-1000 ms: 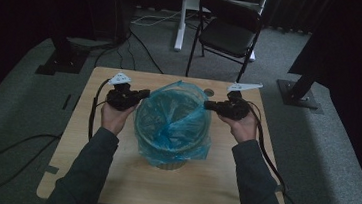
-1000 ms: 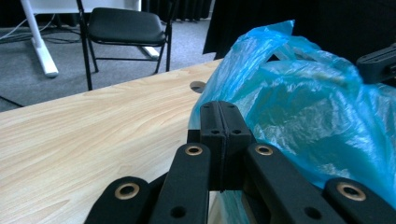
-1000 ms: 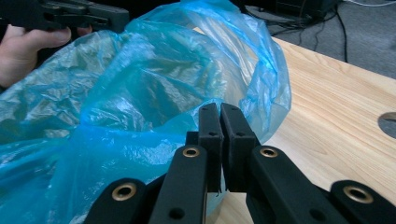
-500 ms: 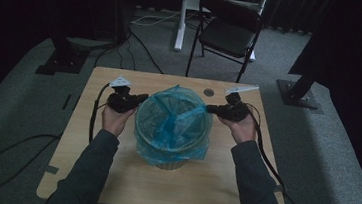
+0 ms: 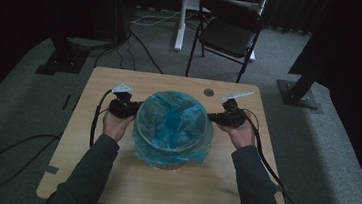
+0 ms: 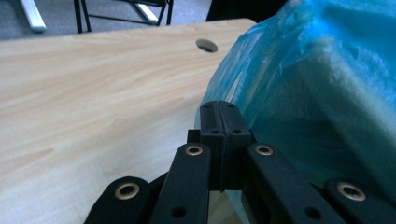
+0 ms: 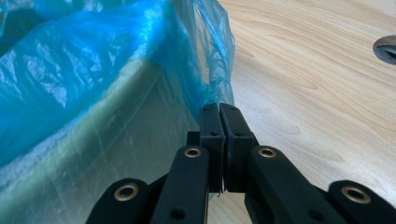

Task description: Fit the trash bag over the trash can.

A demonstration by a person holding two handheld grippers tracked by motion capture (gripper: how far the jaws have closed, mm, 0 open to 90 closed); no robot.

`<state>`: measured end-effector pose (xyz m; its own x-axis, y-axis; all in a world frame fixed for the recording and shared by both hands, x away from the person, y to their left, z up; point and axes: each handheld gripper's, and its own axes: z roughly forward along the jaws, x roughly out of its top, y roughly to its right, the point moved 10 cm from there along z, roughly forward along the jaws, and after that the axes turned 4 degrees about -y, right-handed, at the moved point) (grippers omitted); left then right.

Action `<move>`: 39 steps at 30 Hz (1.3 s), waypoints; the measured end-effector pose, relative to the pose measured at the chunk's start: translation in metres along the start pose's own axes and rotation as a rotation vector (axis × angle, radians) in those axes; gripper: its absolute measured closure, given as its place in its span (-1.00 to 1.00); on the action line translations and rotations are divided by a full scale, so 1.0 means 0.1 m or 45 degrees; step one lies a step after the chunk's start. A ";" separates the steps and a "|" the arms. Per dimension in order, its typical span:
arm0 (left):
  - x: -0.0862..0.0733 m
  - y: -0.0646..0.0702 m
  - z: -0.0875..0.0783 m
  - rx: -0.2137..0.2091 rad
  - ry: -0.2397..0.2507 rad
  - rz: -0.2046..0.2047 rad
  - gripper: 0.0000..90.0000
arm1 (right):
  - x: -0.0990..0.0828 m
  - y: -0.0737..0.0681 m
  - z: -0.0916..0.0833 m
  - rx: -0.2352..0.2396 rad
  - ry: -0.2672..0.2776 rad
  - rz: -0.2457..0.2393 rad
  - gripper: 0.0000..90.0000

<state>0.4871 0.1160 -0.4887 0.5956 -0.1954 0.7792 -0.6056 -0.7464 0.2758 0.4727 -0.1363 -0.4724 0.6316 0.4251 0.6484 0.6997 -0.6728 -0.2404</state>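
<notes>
At the middle of the wooden table [image 5: 86,173] stands a pale round bin [image 7: 93,154], and a thin blue plastic bag [image 5: 171,126] lines it, the bag's mouth folded out over the rim and hanging down the outer wall. The work in hand looks like fitting this liner over the bin.

The film is light, limp and crinkly; it probably stretches a little and tears if tugged hard, and it may slide between smooth pads. The best hold is likely the loose hem at the rim, pinched in a gathered fold at opposite sides, so that the pull spreads evenly. The bin itself seems light and could tip or skate on the wood if one side is pulled harder than the other.

The left gripper [image 6: 219,109] sits at the bin's left side, jaws pressed together, tips against the bag's skirt; whether film is caught between them I cannot tell. The right gripper [image 7: 219,112] is at the opposite side, clenched on a twisted pleat of the bag's hem just beside the bin wall. In the high view both forearms reach forward symmetrically, hands level with the rim, grippers pointing inward toward each other across the bin.
</notes>
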 end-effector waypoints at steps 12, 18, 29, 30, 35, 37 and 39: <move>-0.15 0.16 -0.02 -0.115 0.009 -0.006 0.99 | -0.08 -0.15 0.03 0.068 -0.024 -0.054 0.89; -0.19 0.18 -0.05 -0.123 0.013 0.022 0.89 | -0.12 -0.20 0.04 0.083 -0.037 -0.088 0.88; -0.05 0.03 -0.30 -0.072 0.056 0.044 0.55 | -0.19 -0.17 -0.05 0.019 -0.014 -0.149 0.42; -0.03 0.04 -0.33 -0.070 0.064 0.049 0.50 | -0.22 -0.17 -0.06 -0.006 -0.014 -0.172 0.36; 0.10 0.05 -0.46 -0.049 0.095 0.092 0.43 | -0.25 -0.17 -0.11 -0.062 -0.010 -0.205 0.24; 0.15 0.07 -0.51 -0.040 0.108 0.107 0.40 | -0.26 -0.17 -0.12 -0.079 -0.007 -0.217 0.22; 0.17 0.08 -0.53 -0.035 0.115 0.119 0.36 | -0.26 -0.18 -0.13 -0.085 -0.006 -0.219 0.21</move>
<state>0.4647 0.1406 -0.4431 0.4870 -0.2041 0.8492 -0.6709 -0.7099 0.2141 0.4397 -0.1434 -0.4753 0.5062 0.5402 0.6723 0.7740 -0.6284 -0.0778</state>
